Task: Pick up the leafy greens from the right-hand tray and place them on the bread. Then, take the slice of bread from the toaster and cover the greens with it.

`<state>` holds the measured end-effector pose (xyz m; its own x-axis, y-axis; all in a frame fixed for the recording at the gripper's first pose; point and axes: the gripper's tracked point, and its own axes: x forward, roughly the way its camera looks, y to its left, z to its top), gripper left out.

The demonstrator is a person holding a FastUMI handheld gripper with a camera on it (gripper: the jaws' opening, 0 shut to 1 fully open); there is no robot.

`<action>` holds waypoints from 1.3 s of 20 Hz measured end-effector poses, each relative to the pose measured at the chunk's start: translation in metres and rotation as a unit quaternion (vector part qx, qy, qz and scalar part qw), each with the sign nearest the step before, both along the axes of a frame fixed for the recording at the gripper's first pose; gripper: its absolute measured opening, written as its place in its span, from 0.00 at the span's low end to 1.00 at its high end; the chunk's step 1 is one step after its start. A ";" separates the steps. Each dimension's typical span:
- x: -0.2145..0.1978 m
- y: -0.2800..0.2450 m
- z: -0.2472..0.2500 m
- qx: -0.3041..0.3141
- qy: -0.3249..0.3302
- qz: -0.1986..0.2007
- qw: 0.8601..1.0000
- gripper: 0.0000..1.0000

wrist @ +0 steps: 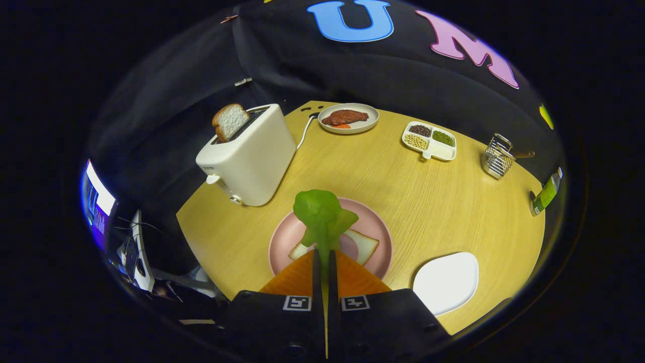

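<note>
My gripper (324, 254) is shut on the stem of the leafy greens (322, 214), which stick up ahead of the orange fingers (297, 277). I hold them above the pink plate (282, 237), over the slice of bread with a pink ham slice (363, 244) lying on it. The white toaster (249, 156) stands beyond the plate to the left, with a slice of bread (230, 121) poking out of its slot. The white tray (446, 282) to the right of the fingers holds nothing.
At the table's far side sit a plate with a piece of meat (347, 118), a divided dish of beans (429, 140) and a wire rack (497, 157). A green bottle (545, 194) stands at the right edge. The toaster's cord runs to the back.
</note>
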<state>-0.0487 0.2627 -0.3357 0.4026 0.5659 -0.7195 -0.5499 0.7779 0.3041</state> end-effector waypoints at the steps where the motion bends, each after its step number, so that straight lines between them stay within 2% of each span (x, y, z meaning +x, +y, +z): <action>1: 0.000 0.003 -0.002 -0.003 0.002 -0.001 1.000 0.10; 2: 0.002 0.005 -0.007 -0.009 0.003 -0.005 1.000 0.13; 7: 0.011 0.005 -0.020 -0.047 -0.014 -0.026 0.998 0.74; 12: 0.005 0.009 0.000 -0.041 -0.031 -0.029 0.998 0.73; 17: 0.011 0.028 0.068 0.005 -0.085 -0.046 0.995 0.73; 22: 0.033 0.085 0.149 0.058 -0.131 -0.036 0.989 0.73; 26: 0.048 0.144 0.190 0.074 -0.157 -0.014 0.985 0.73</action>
<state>-0.0012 0.4068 -0.1459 0.6091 0.6404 -0.4678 -0.6135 0.7543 0.2339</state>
